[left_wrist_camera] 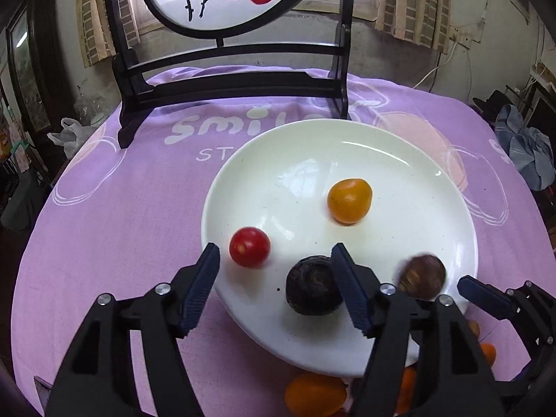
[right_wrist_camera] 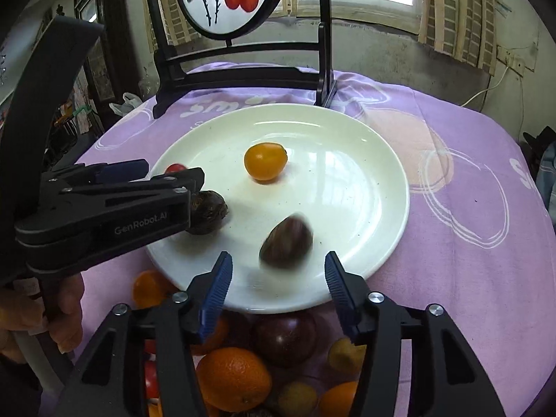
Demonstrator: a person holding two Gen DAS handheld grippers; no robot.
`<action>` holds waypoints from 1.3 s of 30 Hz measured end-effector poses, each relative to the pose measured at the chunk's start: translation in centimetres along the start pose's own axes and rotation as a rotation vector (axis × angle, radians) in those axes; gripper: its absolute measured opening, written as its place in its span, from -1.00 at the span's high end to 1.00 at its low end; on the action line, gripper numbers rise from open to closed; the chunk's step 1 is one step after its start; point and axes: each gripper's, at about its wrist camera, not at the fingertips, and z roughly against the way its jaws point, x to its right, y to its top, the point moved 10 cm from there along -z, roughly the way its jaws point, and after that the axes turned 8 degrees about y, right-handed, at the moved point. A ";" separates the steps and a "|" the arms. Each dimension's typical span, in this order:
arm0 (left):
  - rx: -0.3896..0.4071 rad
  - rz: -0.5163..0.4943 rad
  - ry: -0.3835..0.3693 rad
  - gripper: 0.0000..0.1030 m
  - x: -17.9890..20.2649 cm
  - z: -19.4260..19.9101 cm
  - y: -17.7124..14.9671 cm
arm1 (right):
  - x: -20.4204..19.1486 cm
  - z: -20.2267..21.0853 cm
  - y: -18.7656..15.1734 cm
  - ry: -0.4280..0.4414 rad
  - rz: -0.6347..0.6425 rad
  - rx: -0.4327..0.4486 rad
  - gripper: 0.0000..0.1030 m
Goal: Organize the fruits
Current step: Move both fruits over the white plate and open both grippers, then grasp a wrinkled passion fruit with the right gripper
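Observation:
A white plate (left_wrist_camera: 399, 160) (right_wrist_camera: 365, 146) sits on the purple tablecloth. On it lie a red cherry tomato (left_wrist_camera: 249, 246) (right_wrist_camera: 175, 168), an orange fruit (left_wrist_camera: 349, 201) (right_wrist_camera: 265, 161), a dark round fruit (left_wrist_camera: 312, 284) (right_wrist_camera: 208, 212) and a blurred brown fruit (left_wrist_camera: 422, 276) (right_wrist_camera: 286, 241). My left gripper (left_wrist_camera: 276, 286) (right_wrist_camera: 163, 173) is open and empty over the plate's near edge, around the dark fruit's left side. My right gripper (right_wrist_camera: 278, 286) (left_wrist_camera: 476, 286) is open and empty, just short of the brown fruit.
A heap of loose fruit (right_wrist_camera: 239, 375) (left_wrist_camera: 314, 396), oranges and dark ones, lies on the cloth in front of the plate, under the grippers. A black wooden stand with a painted round screen (left_wrist_camera: 229, 80) (right_wrist_camera: 243, 66) stands behind the plate.

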 end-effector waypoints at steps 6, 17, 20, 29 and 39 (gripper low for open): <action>0.047 0.000 -0.006 -0.46 -0.8 4.1 -0.9 | 0.4 3.3 -1.5 0.013 -0.022 0.037 -0.12; 0.080 0.015 -0.048 -0.70 -2.0 10.7 -8.9 | 1.4 9.1 -7.8 -0.008 -0.061 0.085 -0.26; 0.063 0.009 -0.064 -0.71 -1.9 11.2 -11.3 | 1.3 9.7 -9.5 -0.006 -0.073 0.076 -0.26; 0.035 0.014 -0.084 -0.72 -2.0 11.4 -14.7 | -0.4 9.3 -12.6 -0.024 -0.019 0.010 -0.26; 0.007 0.023 -0.121 -0.73 -2.6 9.8 -15.2 | -1.4 5.5 -13.7 -0.059 0.058 -0.100 -0.27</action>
